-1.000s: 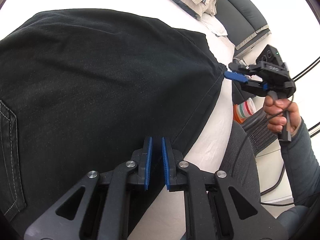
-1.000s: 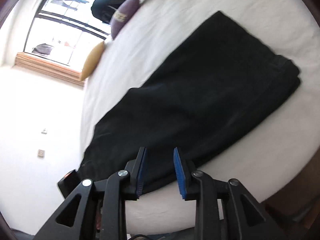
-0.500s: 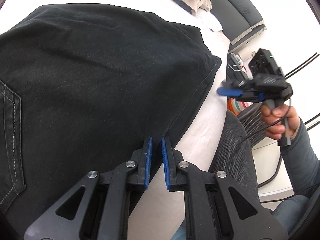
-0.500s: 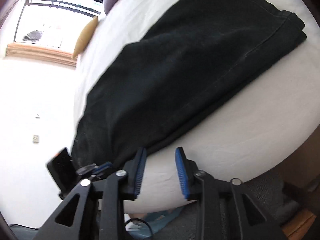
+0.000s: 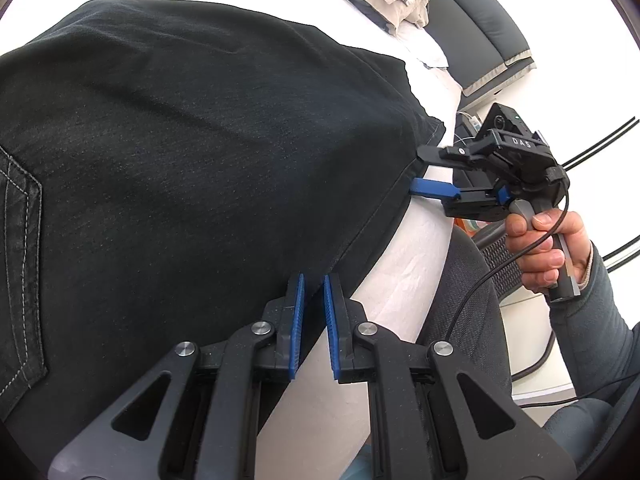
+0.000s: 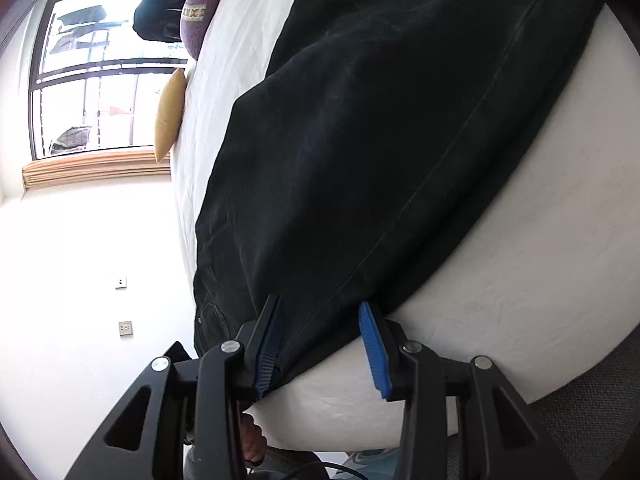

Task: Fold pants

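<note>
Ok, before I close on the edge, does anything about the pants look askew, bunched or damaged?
Nothing stands out. The black pants lie flat on the white bed, seams running straight, no bunching or tears visible. The right gripper is open around the near edge; the left gripper sits slightly open at the same edge.

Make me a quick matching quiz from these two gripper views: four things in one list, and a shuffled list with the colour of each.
Things:
1. pants
2. bed sheet
3. flat cushion by the window
4. gripper pads

Colours:
A. blue
B. mustard yellow
C. black
D. white

Pairs: 1-C, 2-D, 3-B, 4-A
</note>
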### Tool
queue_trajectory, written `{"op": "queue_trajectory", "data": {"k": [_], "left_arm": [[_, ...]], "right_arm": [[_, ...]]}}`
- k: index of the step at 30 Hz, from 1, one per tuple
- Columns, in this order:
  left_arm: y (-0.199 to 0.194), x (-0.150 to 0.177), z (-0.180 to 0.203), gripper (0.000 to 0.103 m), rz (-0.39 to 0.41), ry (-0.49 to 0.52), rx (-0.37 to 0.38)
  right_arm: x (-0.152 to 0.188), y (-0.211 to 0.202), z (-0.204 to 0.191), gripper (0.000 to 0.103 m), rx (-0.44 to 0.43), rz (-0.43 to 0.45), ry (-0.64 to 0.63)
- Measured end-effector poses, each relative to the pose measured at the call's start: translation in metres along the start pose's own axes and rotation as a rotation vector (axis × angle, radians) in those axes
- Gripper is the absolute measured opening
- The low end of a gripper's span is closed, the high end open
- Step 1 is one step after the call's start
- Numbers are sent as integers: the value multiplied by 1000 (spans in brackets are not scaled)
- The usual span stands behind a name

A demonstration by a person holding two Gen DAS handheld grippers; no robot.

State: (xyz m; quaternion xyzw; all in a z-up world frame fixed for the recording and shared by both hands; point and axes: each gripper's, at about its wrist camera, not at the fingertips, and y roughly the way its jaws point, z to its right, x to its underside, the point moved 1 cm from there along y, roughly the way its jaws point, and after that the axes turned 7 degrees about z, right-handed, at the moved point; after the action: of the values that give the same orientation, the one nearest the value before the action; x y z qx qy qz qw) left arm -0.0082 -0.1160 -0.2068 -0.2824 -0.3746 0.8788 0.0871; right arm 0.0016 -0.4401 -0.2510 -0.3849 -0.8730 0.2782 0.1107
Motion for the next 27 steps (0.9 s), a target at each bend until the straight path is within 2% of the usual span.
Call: {"op": "queue_trajectory", "data": {"k": [2, 4, 6, 10, 16, 19, 21, 23, 24, 25, 27], "left_arm": [[-1, 0, 0, 10, 1, 0, -2], [-1, 0, 0, 10, 1, 2, -3], [-2, 1, 1, 10, 1, 2, -5], [-5, 0, 4, 10, 0, 11, -13], [-8, -1, 7, 10, -2, 12, -20], [-13, -6, 15, 10, 10, 36, -42], [-16, -12, 23, 10, 28, 60, -38], [-18, -19, 28, 10, 47, 77, -29], [-17, -23, 29, 10, 49, 83, -29], [-15, -25, 28, 10, 47, 86, -36], [-7, -26, 20, 10, 27, 69, -51]], "right_arm": [[-4, -7, 5, 40, -16, -3, -6], [6, 19, -13, 11, -11, -1, -10], [9, 22, -18, 6, -1, 7, -14], [17, 12, -14, 4, 2, 37, -23], [27, 12, 4, 3, -16, 63, 47], [24, 17, 4, 2, -29, 48, 50], [21, 17, 2, 8, -28, 28, 50], [18, 10, -5, 24, 17, 4, 17], [16, 1, -11, 40, 57, 11, -11], [14, -9, -18, 48, 119, 37, -49], [7, -30, -36, 50, 233, 100, -136]]}}
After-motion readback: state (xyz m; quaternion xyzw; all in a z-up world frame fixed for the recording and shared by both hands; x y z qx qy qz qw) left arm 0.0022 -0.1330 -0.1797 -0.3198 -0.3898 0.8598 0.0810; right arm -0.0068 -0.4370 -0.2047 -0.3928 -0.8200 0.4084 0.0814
